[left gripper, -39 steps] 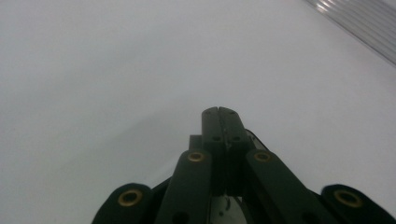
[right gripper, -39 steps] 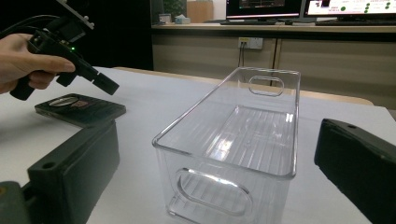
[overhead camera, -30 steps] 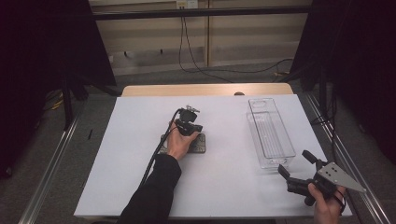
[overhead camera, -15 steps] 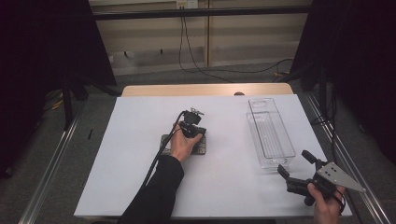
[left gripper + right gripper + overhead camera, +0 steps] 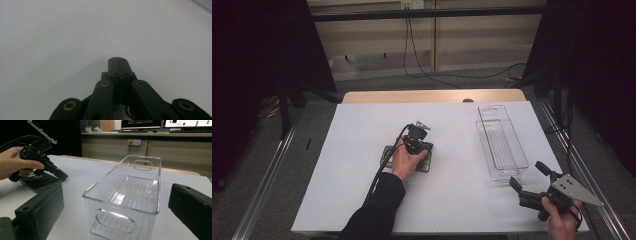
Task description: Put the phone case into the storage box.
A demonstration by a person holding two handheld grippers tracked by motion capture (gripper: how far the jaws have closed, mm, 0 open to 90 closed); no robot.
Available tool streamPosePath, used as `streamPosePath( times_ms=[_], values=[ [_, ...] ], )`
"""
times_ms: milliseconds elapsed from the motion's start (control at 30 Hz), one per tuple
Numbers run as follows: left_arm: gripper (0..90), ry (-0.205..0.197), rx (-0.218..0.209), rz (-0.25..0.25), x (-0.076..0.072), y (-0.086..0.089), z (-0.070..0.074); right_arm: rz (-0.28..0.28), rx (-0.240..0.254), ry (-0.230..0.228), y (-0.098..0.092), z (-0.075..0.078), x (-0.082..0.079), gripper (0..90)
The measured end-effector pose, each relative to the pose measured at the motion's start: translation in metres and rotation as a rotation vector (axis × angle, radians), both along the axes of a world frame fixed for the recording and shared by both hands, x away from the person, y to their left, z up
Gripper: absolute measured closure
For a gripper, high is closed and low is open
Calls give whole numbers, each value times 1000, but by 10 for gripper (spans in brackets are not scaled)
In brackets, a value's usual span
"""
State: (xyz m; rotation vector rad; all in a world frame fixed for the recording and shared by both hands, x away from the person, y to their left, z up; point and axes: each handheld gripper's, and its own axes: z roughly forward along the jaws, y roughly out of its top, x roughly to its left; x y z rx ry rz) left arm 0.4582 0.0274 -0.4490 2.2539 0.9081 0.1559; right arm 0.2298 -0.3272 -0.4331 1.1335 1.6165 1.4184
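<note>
My left gripper is held in a hand near the middle of the white table. Its jaws are shut with nothing between them, and they sit low over the bare white surface in the left gripper view. Under that hand lies a dark flat slab. My right gripper stands open near the front right corner. It faces the near end of a clear plastic bin, which is empty. The right gripper view also takes in the left gripper and the slab.
The clear bin lies lengthwise along the table's right side. A cable trails from the left gripper back along the forearm. A wooden strip borders the far edge. Metal rails run down both sides of the table.
The left hand and its gripper have shifted slightly over the dark slab. The right gripper and the bin stay where they were.
</note>
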Motion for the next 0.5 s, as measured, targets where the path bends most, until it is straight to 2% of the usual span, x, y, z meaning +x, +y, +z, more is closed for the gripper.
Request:
streamPosePath(
  times_ms=[167,367,500],
  values=[
    [900,-6,11,-17,-4,0,1,-1,-2,0,0,0,0,0],
    [900,-4,-1,-22,-10,1,0,0,-2,1,0,0,0,0],
    [900,-12,16,-36,-14,-1,1,0,-3,0,0,0,0,0]
  ],
)
